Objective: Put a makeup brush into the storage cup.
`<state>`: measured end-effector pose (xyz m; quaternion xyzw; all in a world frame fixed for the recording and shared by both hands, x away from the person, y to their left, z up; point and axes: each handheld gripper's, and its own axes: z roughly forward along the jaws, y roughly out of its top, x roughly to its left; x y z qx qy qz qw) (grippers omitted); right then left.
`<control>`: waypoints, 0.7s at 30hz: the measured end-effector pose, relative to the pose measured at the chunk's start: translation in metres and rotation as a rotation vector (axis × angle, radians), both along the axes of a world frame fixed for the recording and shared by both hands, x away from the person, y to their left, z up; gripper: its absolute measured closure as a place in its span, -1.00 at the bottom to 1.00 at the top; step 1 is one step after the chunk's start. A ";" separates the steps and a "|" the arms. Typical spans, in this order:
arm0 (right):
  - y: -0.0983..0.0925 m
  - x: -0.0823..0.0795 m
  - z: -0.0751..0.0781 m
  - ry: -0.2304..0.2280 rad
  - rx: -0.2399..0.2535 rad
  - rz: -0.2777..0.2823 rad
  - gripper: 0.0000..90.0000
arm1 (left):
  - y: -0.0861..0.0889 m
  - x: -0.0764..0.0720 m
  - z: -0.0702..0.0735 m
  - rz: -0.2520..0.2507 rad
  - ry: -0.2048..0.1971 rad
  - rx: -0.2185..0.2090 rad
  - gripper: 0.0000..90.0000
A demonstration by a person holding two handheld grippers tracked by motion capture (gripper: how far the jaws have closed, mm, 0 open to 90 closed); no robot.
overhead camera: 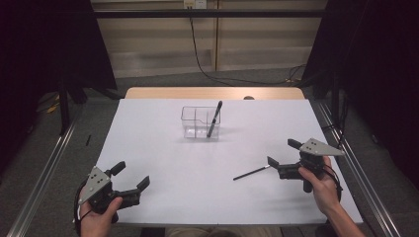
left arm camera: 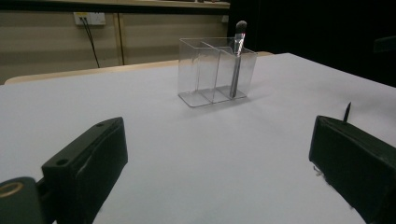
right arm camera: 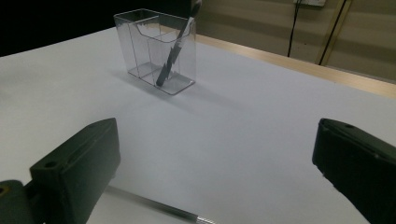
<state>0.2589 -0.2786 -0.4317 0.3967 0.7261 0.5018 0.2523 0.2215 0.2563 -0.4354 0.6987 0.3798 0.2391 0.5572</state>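
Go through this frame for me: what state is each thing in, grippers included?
Clear organizer: upright on the table, holding one brush.
Brush in organizer: standing tilted in its right compartment, bristles up.
Loose brush: lying flat on the table, one end at the right gripper's near jaw.
Right gripper: open, low over the loose brush's end.
Left gripper: open, holding nothing.

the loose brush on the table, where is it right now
In the high view the loose brush lies flat on the white table, right of centre, one end by the open right gripper, nearer the person than the clear organizer.
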 end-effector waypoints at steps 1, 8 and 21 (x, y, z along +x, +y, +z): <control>0.002 0.002 0.000 0.001 -0.008 0.013 -1.00 | 0.000 0.000 0.000 0.002 0.000 0.003 -0.90; 0.008 0.017 0.004 0.028 -0.012 0.053 -0.99 | -0.002 -0.001 0.000 -0.010 -0.008 0.016 -0.90; 0.019 0.039 0.010 0.141 -0.082 0.162 -0.99 | -0.002 0.000 0.000 -0.012 -0.016 0.033 -0.90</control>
